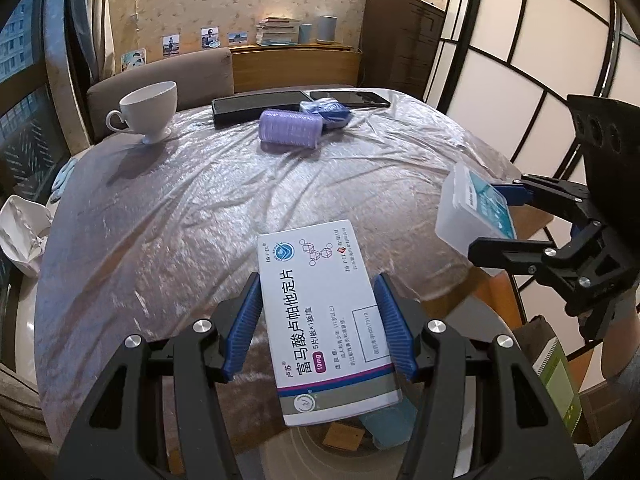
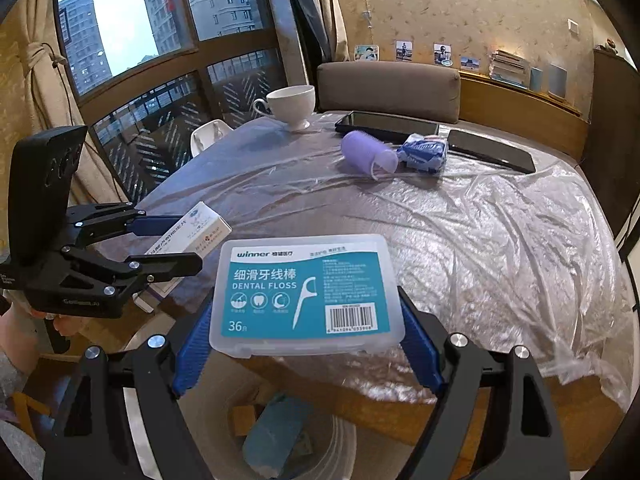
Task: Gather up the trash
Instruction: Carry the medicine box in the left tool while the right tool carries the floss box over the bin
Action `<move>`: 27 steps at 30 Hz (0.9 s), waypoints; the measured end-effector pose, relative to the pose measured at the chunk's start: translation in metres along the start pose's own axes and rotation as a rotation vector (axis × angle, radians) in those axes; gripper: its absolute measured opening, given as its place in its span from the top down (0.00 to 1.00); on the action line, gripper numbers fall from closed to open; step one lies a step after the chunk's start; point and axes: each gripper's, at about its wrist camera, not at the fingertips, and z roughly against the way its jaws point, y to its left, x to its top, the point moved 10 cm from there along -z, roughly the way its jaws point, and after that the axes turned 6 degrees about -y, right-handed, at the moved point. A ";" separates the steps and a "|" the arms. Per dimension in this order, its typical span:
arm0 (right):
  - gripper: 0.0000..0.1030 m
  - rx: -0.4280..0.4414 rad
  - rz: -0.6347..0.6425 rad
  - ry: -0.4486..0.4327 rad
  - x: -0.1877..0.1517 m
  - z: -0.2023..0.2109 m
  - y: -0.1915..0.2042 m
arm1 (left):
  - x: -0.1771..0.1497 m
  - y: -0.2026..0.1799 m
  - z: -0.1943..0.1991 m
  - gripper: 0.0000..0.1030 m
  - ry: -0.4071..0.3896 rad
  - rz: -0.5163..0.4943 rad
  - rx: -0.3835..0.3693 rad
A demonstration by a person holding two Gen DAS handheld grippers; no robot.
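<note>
Left gripper (image 1: pixel 318 322): blue ribbed fingers (image 1: pixel 250 320) pressed against both long edges of a flat white cardboard medicine box with a magenta stripe and black printed characters (image 1: pixel 320 312), held clear of the worktop (image 1: pixel 192 216), printed face up, far end jutting well past the fingertips, near end over a white round bin (image 1: pixel 280 456) below the worktop's edge.

Right gripper (image 2: pixel 308 336): blue fingers (image 2: pixel 192 344) set wide, clamped on the two short sides of a translucent rectangular plastic dental-floss case with a teal label (image 2: pixel 306 294), barcode at lower right of label, lid face up. Held above the near rim of the worktop, over the same white bin (image 2: pixel 344 440), with a blue-grey packet (image 2: pixel 276 436) lying inside.

Both held items side by side, near but apart.

Farther back on the wrinkled clear plastic sheet covering the worktop: a lilac ribbed cylindrical roller (image 1: pixel 290 128) on its side, touching a crumpled blue-and-white wrapper (image 1: pixel 330 112); a white footed porcelain cup (image 1: pixel 148 110) upright, well apart to the left.
</note>
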 end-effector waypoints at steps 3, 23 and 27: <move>0.22 0.010 -0.011 0.003 -0.007 0.003 0.002 | -0.006 -0.003 0.003 0.44 0.004 0.007 -0.006; 0.22 0.073 0.016 0.060 -0.056 0.024 0.036 | -0.045 -0.028 0.027 0.44 0.028 0.002 -0.046; 0.22 0.080 0.020 0.071 -0.064 0.026 0.042 | -0.054 -0.032 0.029 0.44 0.041 0.000 -0.052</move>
